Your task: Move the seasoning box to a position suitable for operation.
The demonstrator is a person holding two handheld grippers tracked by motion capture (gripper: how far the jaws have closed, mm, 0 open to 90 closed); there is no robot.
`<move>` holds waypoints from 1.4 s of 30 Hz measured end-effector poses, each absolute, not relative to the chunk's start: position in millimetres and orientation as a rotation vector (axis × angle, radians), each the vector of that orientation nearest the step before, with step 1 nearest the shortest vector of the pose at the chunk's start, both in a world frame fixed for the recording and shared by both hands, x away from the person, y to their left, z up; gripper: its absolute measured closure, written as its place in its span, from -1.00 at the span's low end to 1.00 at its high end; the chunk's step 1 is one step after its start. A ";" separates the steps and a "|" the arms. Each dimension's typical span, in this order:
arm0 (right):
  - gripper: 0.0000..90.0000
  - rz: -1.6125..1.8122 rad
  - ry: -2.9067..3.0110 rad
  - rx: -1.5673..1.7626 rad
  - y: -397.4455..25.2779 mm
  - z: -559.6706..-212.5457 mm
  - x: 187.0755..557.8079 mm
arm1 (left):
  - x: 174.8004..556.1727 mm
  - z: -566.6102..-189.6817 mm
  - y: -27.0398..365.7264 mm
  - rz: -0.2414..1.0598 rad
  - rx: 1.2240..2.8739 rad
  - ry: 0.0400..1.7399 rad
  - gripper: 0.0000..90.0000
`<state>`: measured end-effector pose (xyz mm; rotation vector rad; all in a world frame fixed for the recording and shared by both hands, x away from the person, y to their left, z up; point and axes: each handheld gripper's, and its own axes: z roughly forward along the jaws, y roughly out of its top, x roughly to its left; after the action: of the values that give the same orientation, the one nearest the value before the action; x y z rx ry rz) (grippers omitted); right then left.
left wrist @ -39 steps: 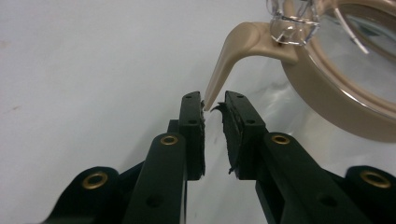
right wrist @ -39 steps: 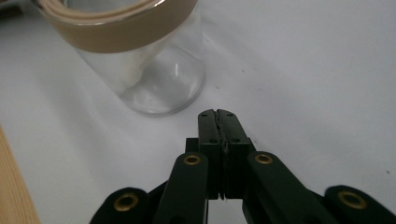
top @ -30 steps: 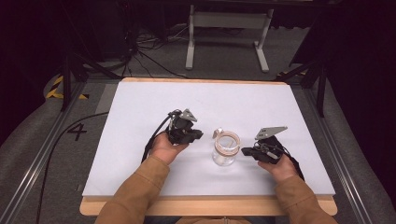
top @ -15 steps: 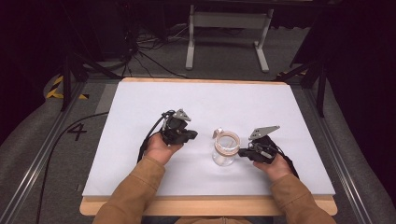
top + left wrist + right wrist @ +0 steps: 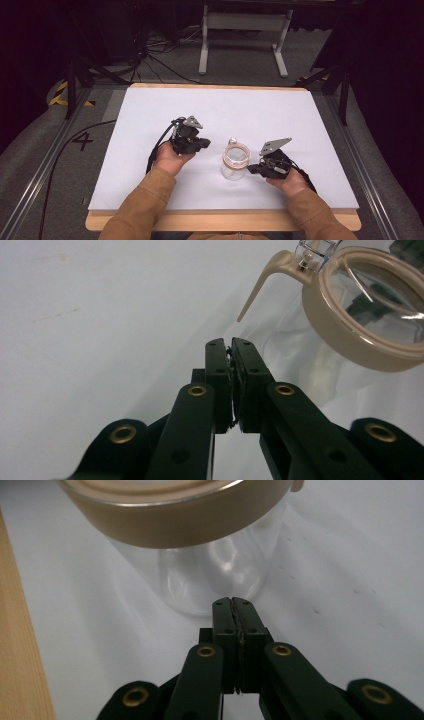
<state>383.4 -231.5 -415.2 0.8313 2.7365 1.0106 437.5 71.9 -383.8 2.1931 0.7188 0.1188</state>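
- Your left gripper (image 5: 200, 145) sits left of centre in the high view, hand underneath, jaws pressed together on nothing and aimed right at the jar (image 5: 234, 161).
- Your right gripper (image 5: 253, 169) sits at lower right, jaws likewise closed and empty, tips just beside the jar's base.
- The jar stands upright on the white table (image 5: 300, 120), between both grippers.
- It is clear glass with a tan lid ring (image 5: 350, 345) and a tan clasp (image 5: 260, 280) sticking out sideways.

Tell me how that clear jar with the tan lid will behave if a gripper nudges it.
The clear jar looks empty, so probably light and likely to slide. Its smooth walls seem slippery. Standing upright, it may tip if pushed high at the tan lid.
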 end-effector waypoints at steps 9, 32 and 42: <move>0.99 1.021 2.767 0.780 -219.7 -415.8 379.6 | 437.5 -383.7 72.0 0.114 2.193 0.718 0.92; 0.99 1.083 2.671 0.863 -247.7 -406.7 377.3 | 436.9 -352.8 61.9 0.071 2.062 0.591 0.99; 0.99 1.073 2.651 0.908 -258.2 -408.6 366.7 | 444.7 -351.9 36.6 0.057 2.069 0.524 0.98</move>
<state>366.7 -258.2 -408.6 0.9085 2.6511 1.0731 444.7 36.6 -351.9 2.0687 0.5242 0.0570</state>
